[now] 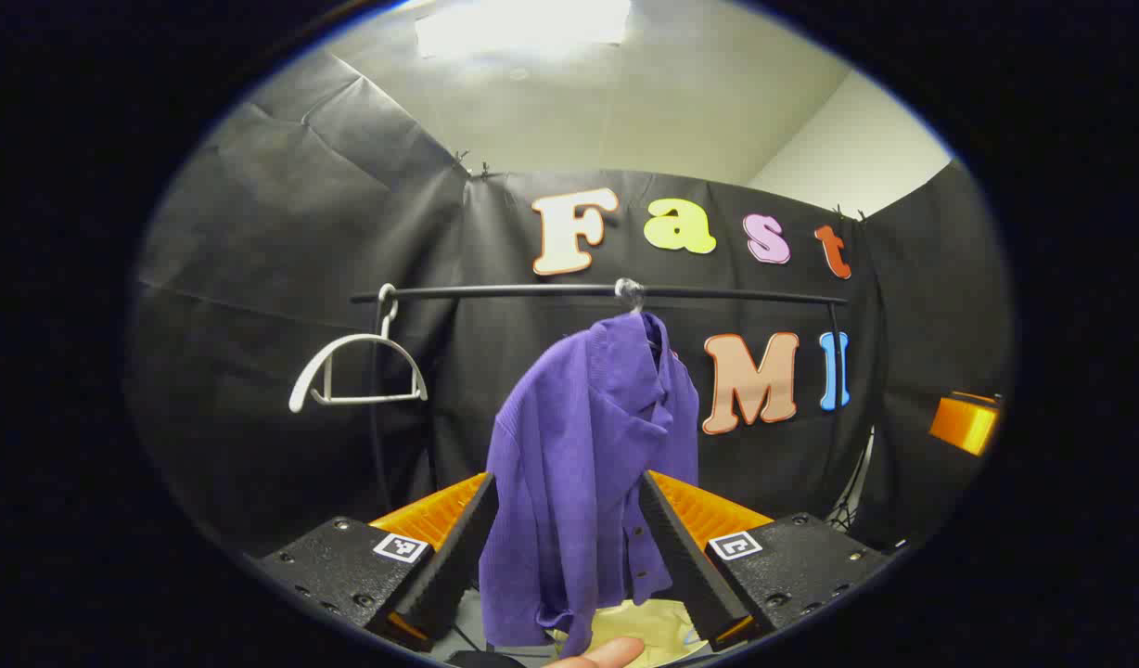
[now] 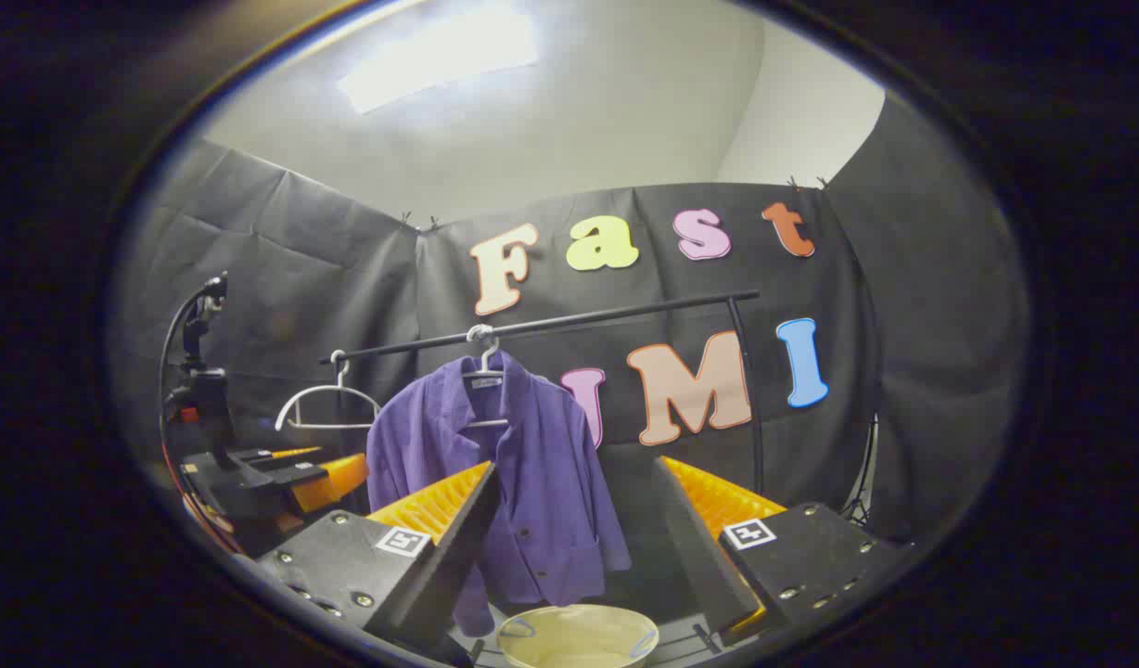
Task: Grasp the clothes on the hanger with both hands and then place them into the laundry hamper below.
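Observation:
A purple button-up shirt (image 1: 583,455) (image 2: 523,473) hangs on a white hanger (image 2: 484,371) from a black rail (image 1: 532,290) (image 2: 569,322). Under it sits the cream laundry hamper (image 2: 577,635) (image 1: 658,623). My left gripper (image 1: 568,482) is open; the shirt shows between its fingers, and whether they touch the cloth is unclear. My right gripper (image 2: 577,468) is open too and holds nothing, with the shirt's right side behind its left finger. The right gripper view has the left gripper (image 2: 296,468) to the shirt's left, near the sleeve.
An empty white hanger (image 1: 356,376) (image 2: 328,404) hangs at the rail's left end. The rail's upright post (image 2: 746,390) stands at the right. A dark stand with a device (image 2: 198,371) rises at far left. A fingertip (image 1: 607,653) shows at the bottom edge. An orange object (image 1: 964,422) sits far right.

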Tool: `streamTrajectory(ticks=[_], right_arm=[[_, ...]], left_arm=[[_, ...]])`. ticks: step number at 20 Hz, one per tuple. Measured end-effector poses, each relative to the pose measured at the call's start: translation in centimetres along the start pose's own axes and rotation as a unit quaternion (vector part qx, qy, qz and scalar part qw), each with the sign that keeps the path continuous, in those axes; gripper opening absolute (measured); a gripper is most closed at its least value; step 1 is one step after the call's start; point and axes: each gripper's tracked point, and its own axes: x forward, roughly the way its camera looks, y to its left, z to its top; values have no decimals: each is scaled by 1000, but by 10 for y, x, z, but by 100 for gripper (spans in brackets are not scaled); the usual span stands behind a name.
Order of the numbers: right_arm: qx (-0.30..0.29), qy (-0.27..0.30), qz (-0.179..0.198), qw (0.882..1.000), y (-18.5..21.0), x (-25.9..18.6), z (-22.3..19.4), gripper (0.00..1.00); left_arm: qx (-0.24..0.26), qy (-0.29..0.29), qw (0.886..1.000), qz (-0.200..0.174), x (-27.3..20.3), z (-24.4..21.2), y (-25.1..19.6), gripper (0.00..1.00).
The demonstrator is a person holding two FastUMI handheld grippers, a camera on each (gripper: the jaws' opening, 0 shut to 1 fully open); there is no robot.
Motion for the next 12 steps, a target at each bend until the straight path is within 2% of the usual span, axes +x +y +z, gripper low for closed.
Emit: streamTrajectory(ticks=[1, 2, 4, 5, 6, 12], right_arm=[[-5, 2, 4, 1000, 3, 1, -4, 94], [-7, 3, 6, 1000, 7, 3, -6, 99], [-10, 5, 13, 1000, 13, 6, -11, 99], [-12, 5, 17, 1000, 17, 7, -13, 94], [-15, 5, 24, 1000, 21, 9, -14, 99], [-31, 4, 50, 998, 44, 32, -22, 99]], left_arm=[[-4, 1, 1000, -2, -1, 0, 1, 93], [-7, 4, 1000, -6, -3, -1, 0, 93], [-8, 6, 1000, -10, -4, -3, 3, 93], [-7, 3, 1000, -12, -3, -2, 5, 93], [-6, -1, 1000, -14, -3, 0, 5, 93], [-13, -16, 1000, -19, 9, 9, 6, 93]])
